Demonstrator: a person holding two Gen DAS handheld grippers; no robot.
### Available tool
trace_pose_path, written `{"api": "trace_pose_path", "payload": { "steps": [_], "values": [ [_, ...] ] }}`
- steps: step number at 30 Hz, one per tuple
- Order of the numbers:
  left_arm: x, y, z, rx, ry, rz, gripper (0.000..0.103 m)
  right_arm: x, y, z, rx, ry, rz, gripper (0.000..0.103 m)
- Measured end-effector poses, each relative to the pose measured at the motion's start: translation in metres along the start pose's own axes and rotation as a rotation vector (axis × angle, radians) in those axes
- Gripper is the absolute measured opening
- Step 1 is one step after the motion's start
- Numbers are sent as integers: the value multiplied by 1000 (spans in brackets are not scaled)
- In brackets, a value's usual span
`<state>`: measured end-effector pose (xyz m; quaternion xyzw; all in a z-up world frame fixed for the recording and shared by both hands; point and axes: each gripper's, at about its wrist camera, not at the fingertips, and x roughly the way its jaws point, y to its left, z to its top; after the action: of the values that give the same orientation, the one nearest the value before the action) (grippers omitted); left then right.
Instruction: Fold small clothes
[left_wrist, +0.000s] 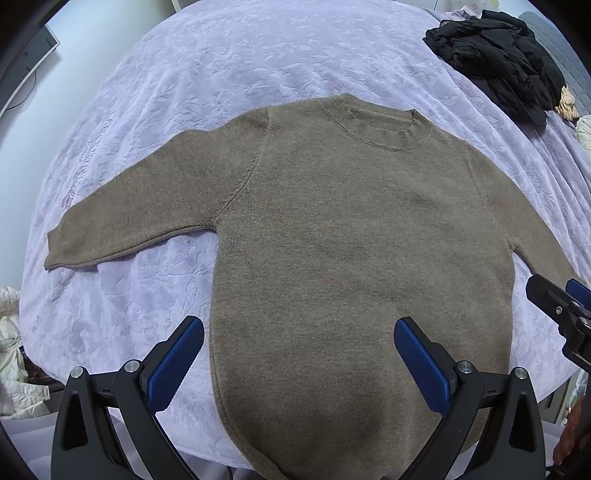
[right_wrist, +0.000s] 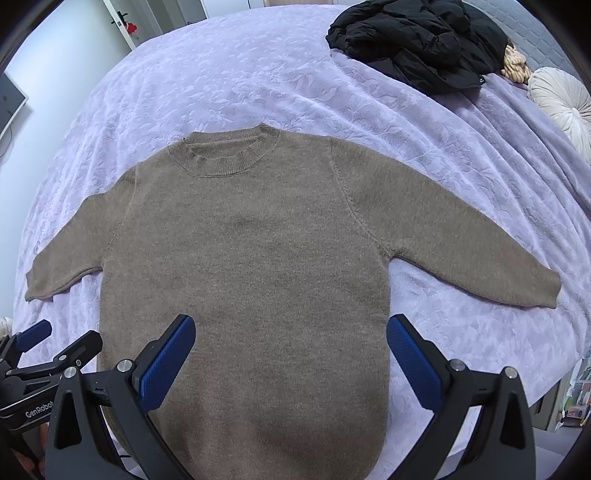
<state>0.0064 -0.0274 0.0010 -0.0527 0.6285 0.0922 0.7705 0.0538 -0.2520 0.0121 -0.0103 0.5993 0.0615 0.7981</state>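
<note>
A small brown knit sweater (left_wrist: 332, 229) lies flat and face up on the lavender bedspread (left_wrist: 221, 66), collar away from me, both sleeves spread out to the sides. It also shows in the right wrist view (right_wrist: 251, 258). My left gripper (left_wrist: 299, 332) is open and empty, held above the sweater's lower left part. My right gripper (right_wrist: 291, 332) is open and empty, held above the sweater's lower right part. The right gripper shows at the right edge of the left wrist view (left_wrist: 565, 302), and the left gripper at the lower left of the right wrist view (right_wrist: 48, 343).
A black puffy jacket (right_wrist: 417, 40) lies bunched at the far right of the bedspread (right_wrist: 258, 74). A round cream pillow (right_wrist: 561, 99) and a beige knotted cushion (right_wrist: 517, 62) sit beside it. White clothing (left_wrist: 11, 362) lies off the bed's left edge.
</note>
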Motion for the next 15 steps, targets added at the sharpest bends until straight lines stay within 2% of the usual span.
{"api": "trace_pose_path", "payload": {
  "steps": [15],
  "values": [
    [11,4,0,-4,24,-7,103,10,5,0,-5,29,-20,103]
  ]
}}
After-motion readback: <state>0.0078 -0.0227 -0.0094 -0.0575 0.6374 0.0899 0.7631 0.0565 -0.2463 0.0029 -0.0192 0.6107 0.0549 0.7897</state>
